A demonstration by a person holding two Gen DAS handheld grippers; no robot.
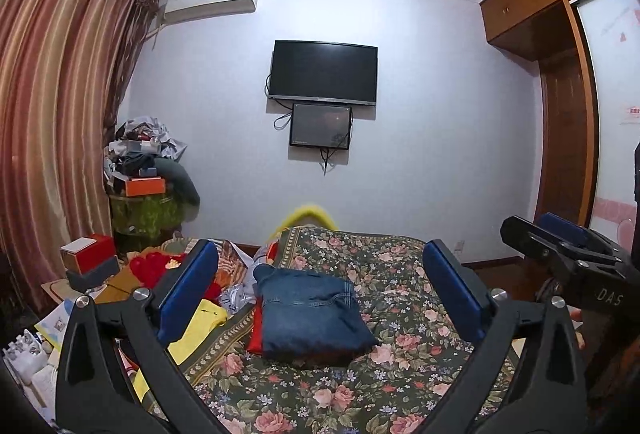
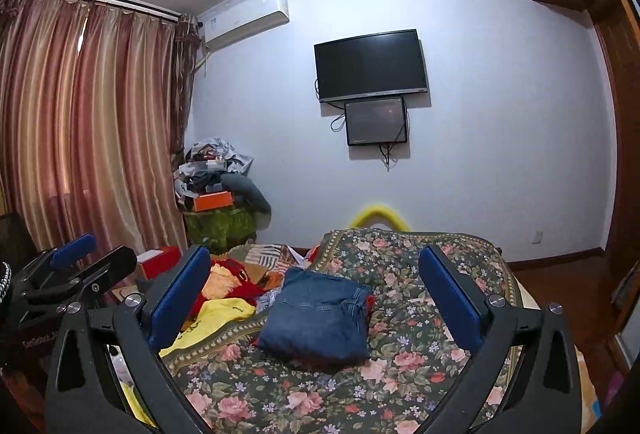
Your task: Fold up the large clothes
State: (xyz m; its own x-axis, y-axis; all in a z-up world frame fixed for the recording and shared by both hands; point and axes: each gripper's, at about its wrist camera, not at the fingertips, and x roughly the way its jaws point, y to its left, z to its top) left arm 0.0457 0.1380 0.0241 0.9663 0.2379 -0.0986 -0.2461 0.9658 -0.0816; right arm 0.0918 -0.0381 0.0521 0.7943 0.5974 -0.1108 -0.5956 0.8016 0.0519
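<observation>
Nearest the lens in the left wrist view, the left gripper fills the lower frame, its jaws spread wide with nothing between the 2 blue rubber pads. The right wrist view shows the same: the right gripper stands with jaws wide apart and empty, black plastic arms rising from the bottom corners.

Just beyond both, at frame centre, the folded blue denim jeans lie as a thick, roughly rectangular bundle on the dark floral bedspread. Its long axis runs from the lower frame toward the far wall, the waistband end with its stitched seams farther away, the smooth folded edge nearer. A red folded cloth peeks out from under its left side.

Left of the jeans, a yellow garment and a crumpled red fabric sit in a loose heap.

Farther off, striped satin curtains hang at left, and a flat black television is mounted on the pale wall.
</observation>
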